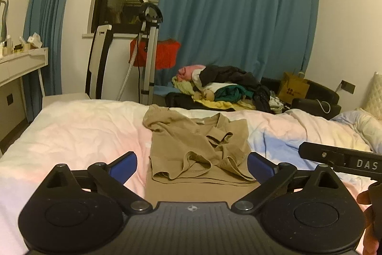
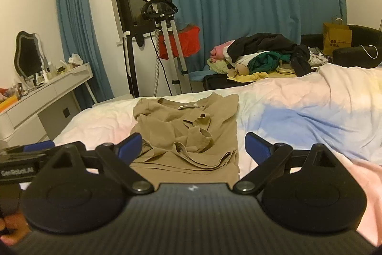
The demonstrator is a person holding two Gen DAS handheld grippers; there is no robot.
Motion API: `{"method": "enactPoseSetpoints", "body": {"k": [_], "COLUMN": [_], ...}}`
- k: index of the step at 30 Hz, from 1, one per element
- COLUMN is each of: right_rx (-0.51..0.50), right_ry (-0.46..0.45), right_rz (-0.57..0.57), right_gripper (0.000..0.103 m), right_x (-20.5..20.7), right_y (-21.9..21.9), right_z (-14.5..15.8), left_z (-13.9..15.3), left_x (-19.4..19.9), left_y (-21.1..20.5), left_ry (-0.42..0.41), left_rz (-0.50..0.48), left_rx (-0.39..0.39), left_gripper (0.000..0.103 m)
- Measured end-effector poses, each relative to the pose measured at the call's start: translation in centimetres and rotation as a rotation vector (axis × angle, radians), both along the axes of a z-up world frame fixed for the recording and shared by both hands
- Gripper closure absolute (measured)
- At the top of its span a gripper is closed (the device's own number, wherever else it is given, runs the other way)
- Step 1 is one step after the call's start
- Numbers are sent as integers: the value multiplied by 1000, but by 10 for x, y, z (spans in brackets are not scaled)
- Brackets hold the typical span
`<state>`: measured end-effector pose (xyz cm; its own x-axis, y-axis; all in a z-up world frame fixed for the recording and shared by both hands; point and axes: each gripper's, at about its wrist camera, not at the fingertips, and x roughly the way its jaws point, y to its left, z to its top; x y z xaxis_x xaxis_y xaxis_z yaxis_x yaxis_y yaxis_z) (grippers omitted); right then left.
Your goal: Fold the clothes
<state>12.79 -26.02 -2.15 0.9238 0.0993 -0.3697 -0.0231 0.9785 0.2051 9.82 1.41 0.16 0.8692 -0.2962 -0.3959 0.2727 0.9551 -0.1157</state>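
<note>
Nearest you, above the hem end of the tan shirt (image 1: 191,145), you are holding the left gripper (image 1: 192,165) and the right gripper (image 2: 193,147) side by side, both spread wide with nothing between their blue pads. The shirt is lying lengthwise on the bed (image 1: 71,130), its sides already turned in and a sleeve bunched loosely across the middle, collar and label at the far end. It is looking part folded: narrow, but still long and rumpled on top. If you are going on with the fold, you are wanting both pads gripping the two near corners at the same level, through all the layers, so that the hem is travelling up square. Watch that loose sleeve; it is likely to slip out sideways. Beyond the bed, a pile of mixed clothes (image 2: 260,54) is sitting in a heap.
</note>
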Motion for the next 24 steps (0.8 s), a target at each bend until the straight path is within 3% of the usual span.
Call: {"method": "enactPoseSetpoints", "body": {"k": [12, 20, 24], "right_rx": [25, 41, 17], "right_ry": [34, 73, 88], "right_rz": [-7, -30, -39], "right_gripper": [9, 9, 9], "right_x": [11, 19, 19], "right_y": [-1, -1, 5], "right_z": [-14, -23, -27], "left_z": [-18, -50, -67], "left_x": [6, -7, -3], "left_y": [-5, 8, 10], "left_ry": [39, 244, 373], "left_rz": [-10, 1, -14], "left_rx": [26, -55, -144], "left_gripper": [3, 3, 3]}}
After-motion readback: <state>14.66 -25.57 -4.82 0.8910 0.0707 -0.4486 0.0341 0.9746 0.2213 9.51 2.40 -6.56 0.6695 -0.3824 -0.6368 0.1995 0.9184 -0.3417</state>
